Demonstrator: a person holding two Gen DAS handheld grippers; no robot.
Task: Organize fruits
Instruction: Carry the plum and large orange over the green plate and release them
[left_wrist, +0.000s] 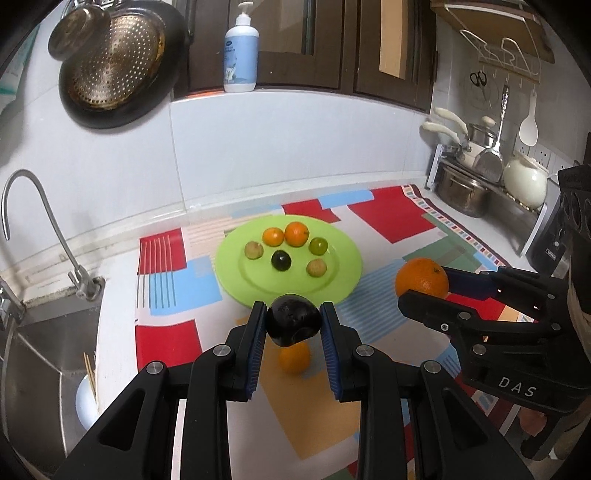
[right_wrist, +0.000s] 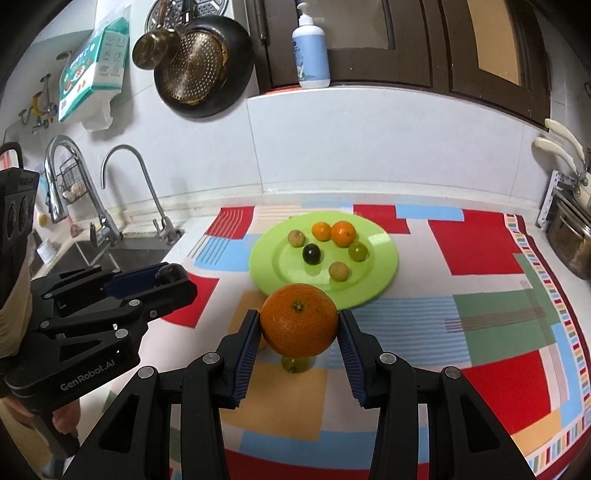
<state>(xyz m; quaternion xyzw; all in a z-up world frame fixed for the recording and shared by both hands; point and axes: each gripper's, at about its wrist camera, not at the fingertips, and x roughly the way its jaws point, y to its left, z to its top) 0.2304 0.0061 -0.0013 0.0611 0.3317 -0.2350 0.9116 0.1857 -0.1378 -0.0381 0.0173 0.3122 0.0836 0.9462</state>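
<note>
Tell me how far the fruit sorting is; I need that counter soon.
Six small fruits already sit on the green plate. The left gripper holds a dark fruit, the right gripper a large orange. A small orange and a green fruit remain on the cloth.

White letters "DAS" run along the black body of the right tool (left_wrist: 424, 295), out at about four o'clock from the left wrist view. On the left tool (right_wrist: 173, 280), at roughly eight o'clock in the right wrist view, the casing reads "GenRobot.AI". The pump bottle (right_wrist: 311, 51) and the hanging package (right_wrist: 94, 70) carry print too small to read.
</note>
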